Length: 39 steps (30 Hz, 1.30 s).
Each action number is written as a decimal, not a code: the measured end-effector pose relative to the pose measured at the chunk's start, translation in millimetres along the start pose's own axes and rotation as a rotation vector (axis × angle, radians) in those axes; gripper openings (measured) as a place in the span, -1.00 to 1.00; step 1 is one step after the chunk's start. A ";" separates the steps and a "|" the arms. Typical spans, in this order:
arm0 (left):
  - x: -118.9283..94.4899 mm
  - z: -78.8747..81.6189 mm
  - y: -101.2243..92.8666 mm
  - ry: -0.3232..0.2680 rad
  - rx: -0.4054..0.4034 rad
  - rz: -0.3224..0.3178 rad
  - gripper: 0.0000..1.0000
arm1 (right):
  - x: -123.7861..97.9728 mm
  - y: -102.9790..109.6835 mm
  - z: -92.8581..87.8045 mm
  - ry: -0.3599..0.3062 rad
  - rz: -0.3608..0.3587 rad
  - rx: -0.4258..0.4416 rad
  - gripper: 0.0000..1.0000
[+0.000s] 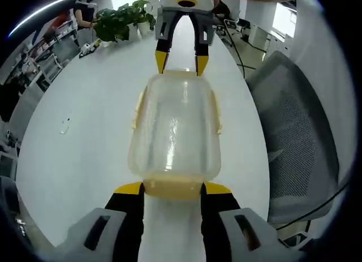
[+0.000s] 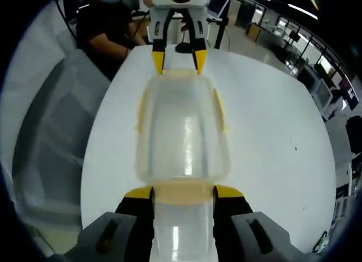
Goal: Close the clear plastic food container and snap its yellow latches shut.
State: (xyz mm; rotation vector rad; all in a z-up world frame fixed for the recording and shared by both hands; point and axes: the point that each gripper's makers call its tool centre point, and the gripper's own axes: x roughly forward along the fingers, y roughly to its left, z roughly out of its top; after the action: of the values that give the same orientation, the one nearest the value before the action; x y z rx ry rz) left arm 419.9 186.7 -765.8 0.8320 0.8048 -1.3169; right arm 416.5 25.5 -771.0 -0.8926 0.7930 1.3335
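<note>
The clear plastic container (image 1: 175,126) lies on the white table (image 1: 85,160) with its lid on, lengthwise between my two grippers. Yellow side latches (image 1: 136,109) run along both long edges. In the left gripper view my left gripper (image 1: 173,189) is shut on the near yellow end latch (image 1: 172,188), one jaw at each side of it. My right gripper (image 1: 181,63) comes in from the top and holds the far end. In the right gripper view the right gripper (image 2: 184,193) is shut on its near end latch (image 2: 184,189) of the container (image 2: 182,132), and the left gripper (image 2: 176,63) is at the far end.
A grey mesh chair (image 1: 294,132) stands close to the table's right edge. At the far end are a potted plant (image 1: 121,18) and a small clear scrap (image 1: 65,125) on the table. A seated person (image 2: 107,35) and a grey chair (image 2: 51,143) are on the other side.
</note>
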 end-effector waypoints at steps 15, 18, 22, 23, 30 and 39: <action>10.8 22.4 -6.3 -0.001 -0.005 0.006 -0.24 | -13.7 2.3 -20.6 0.005 -0.006 -0.007 -0.22; 13.9 27.7 -7.3 -0.006 -0.008 0.005 -0.24 | -17.0 2.8 -26.6 0.006 -0.007 -0.008 -0.23; 18.5 35.5 -8.4 -0.008 -0.009 0.006 -0.24 | -21.1 2.8 -34.7 0.008 -0.010 -0.011 -0.23; 19.4 36.9 -8.6 -0.008 -0.009 0.007 -0.24 | -22.0 2.8 -36.3 0.009 -0.011 -0.010 -0.23; 26.2 47.7 -10.0 -0.008 -0.009 0.006 -0.24 | -27.9 3.4 -47.3 0.009 -0.010 -0.010 -0.23; 34.3 62.9 -9.3 -0.005 -0.006 0.009 -0.24 | -35.0 1.8 -63.0 0.007 -0.017 -0.009 -0.23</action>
State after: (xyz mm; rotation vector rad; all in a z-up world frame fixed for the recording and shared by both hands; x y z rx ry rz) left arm 415.4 114.6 -765.8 0.8267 0.7993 -1.3078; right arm 413.0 -46.5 -769.0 -0.9095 0.7836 1.3212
